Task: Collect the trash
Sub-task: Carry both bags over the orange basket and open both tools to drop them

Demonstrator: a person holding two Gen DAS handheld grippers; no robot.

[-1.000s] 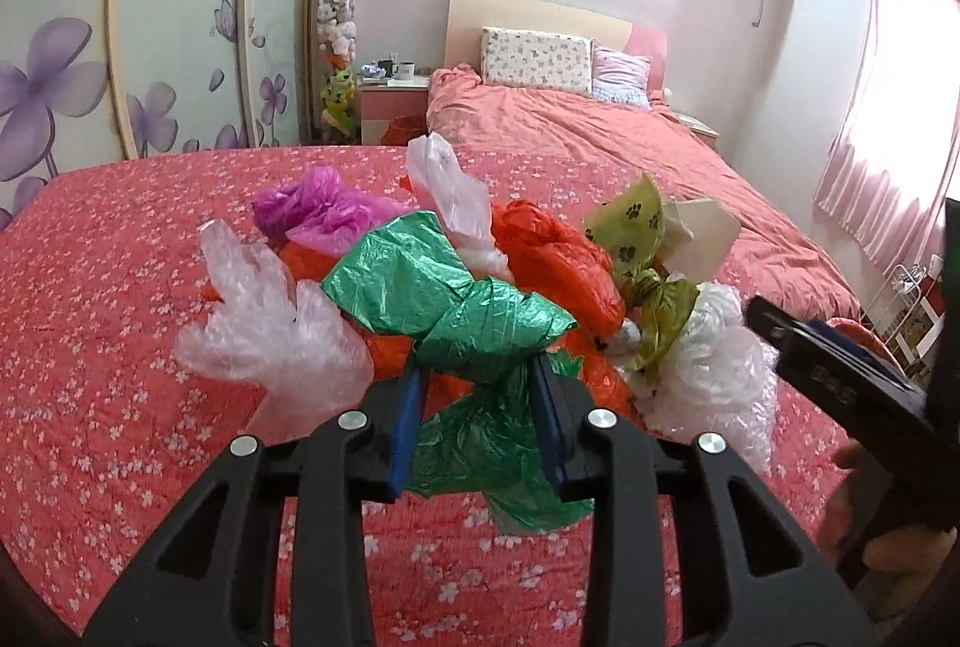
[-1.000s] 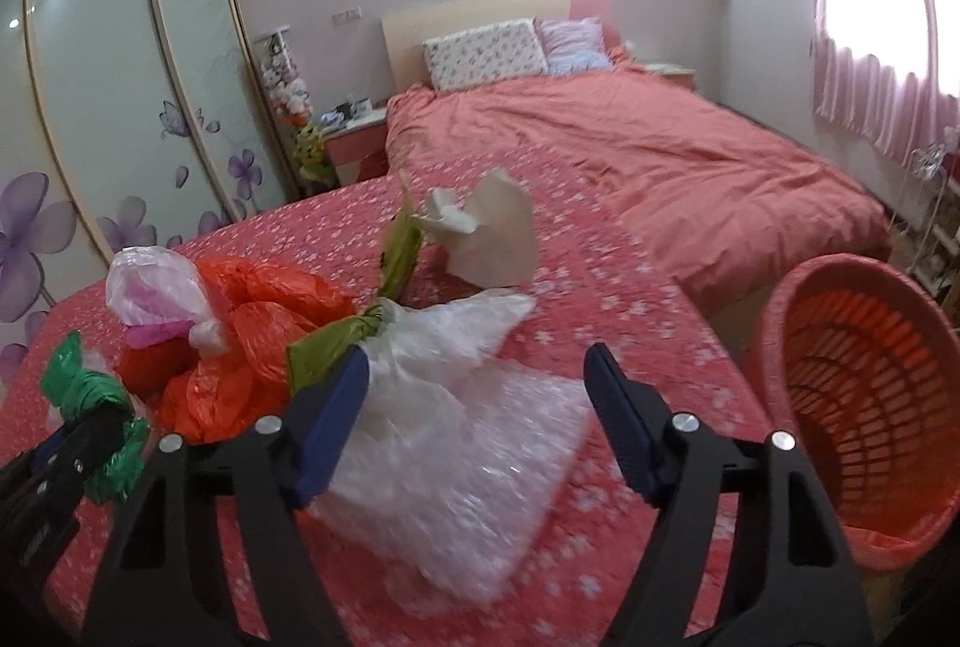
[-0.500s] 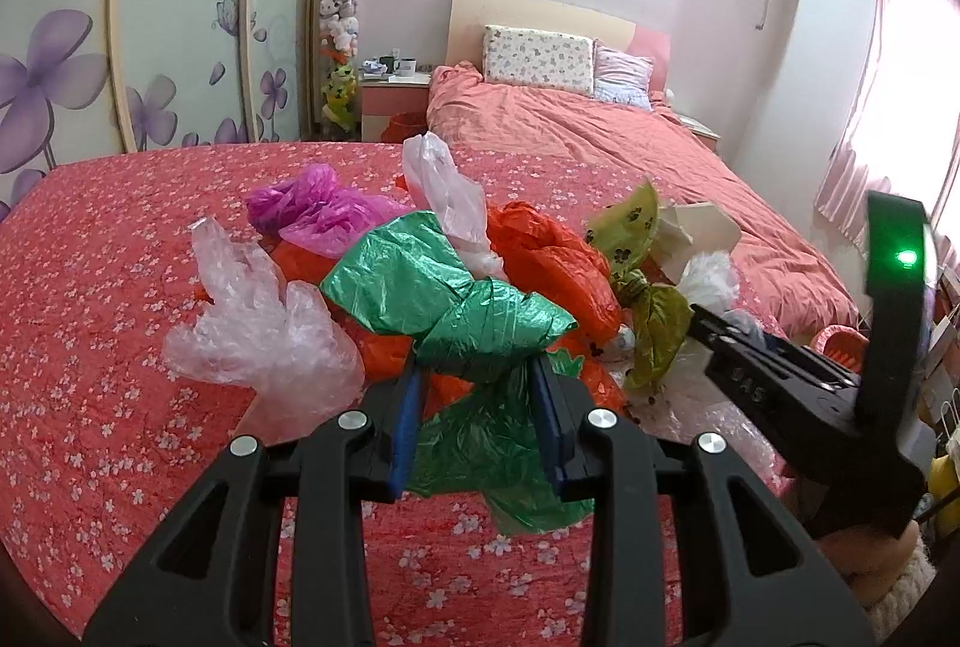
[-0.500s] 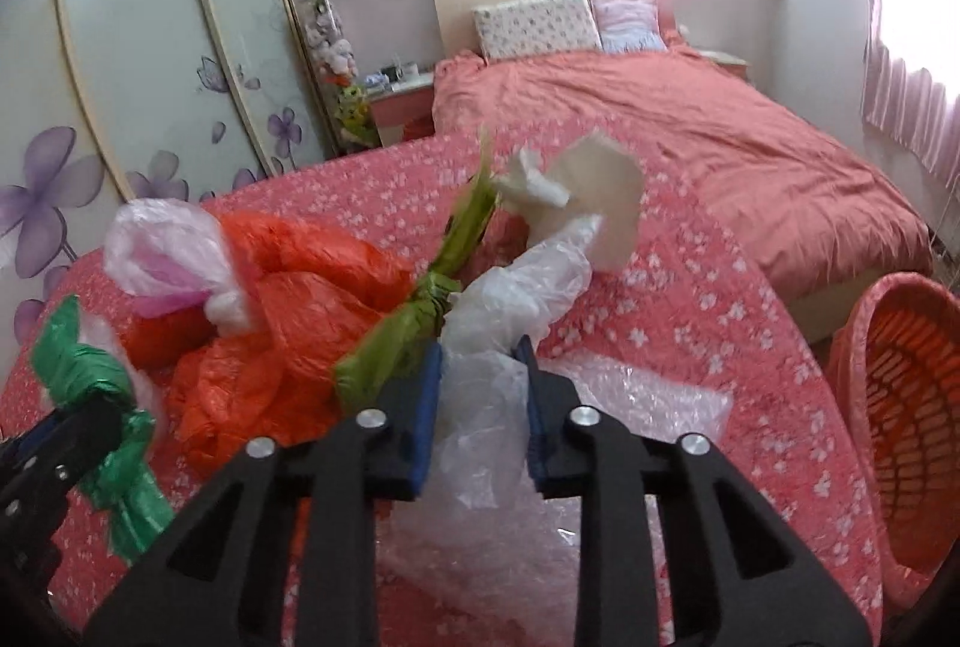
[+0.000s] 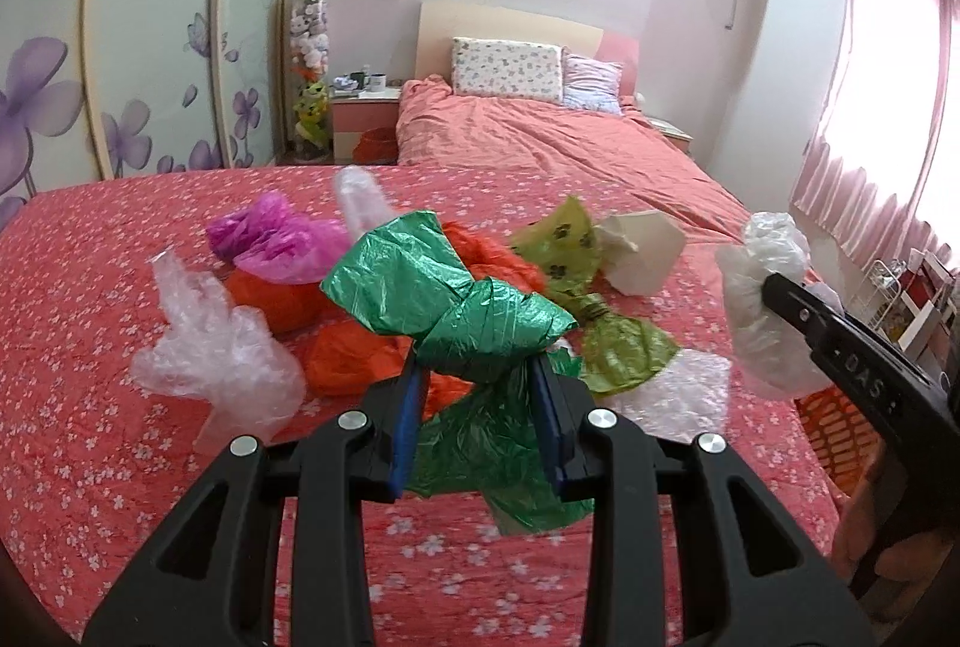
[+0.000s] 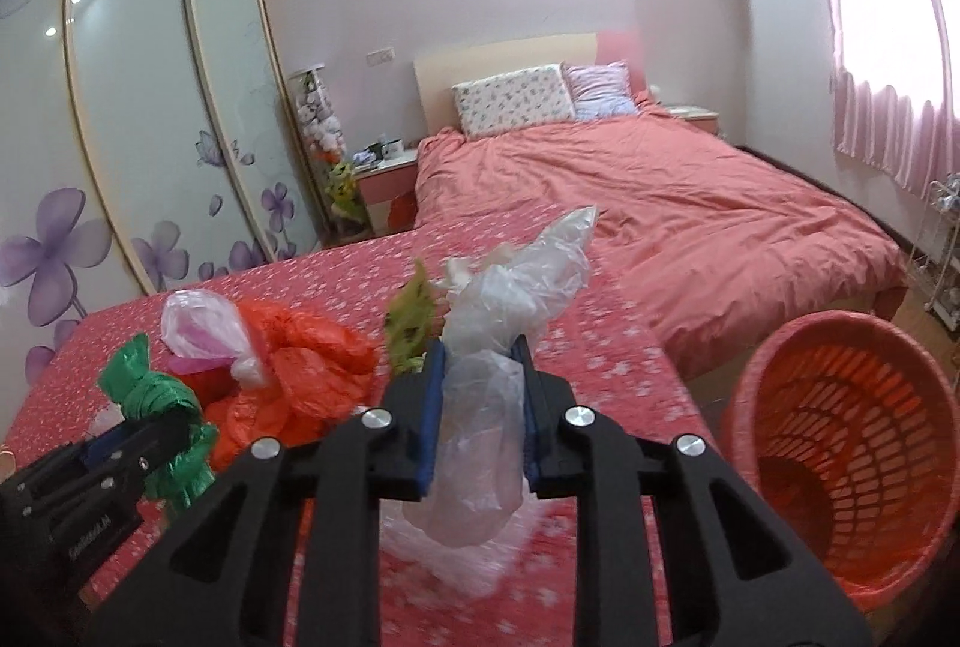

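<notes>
My left gripper (image 5: 477, 416) is shut on a crumpled green plastic bag (image 5: 462, 311) and holds it above the red flowered bedspread (image 5: 90, 323). My right gripper (image 6: 478, 404) is shut on a clear plastic bag (image 6: 510, 305), lifted off the bed; it also shows in the left wrist view (image 5: 762, 299). An orange laundry basket (image 6: 852, 473) stands on the floor at the right. On the bed lie orange bags (image 5: 354, 353), a pink bag (image 5: 276, 239), a clear bag (image 5: 222, 371), an olive bag (image 5: 600, 311), white paper (image 5: 642, 251) and bubble wrap (image 5: 678, 395).
A second bed with a salmon duvet (image 6: 660, 203) and pillows lies behind. A nightstand (image 5: 363, 119) and sliding wardrobe doors (image 5: 150, 47) stand at the back left. A wire rack (image 5: 900, 281) stands by the pink curtain at the right.
My right gripper closed on the clear bag and lifted it up and to the right, off the pile. My left gripper kept its hold on the green bag.
</notes>
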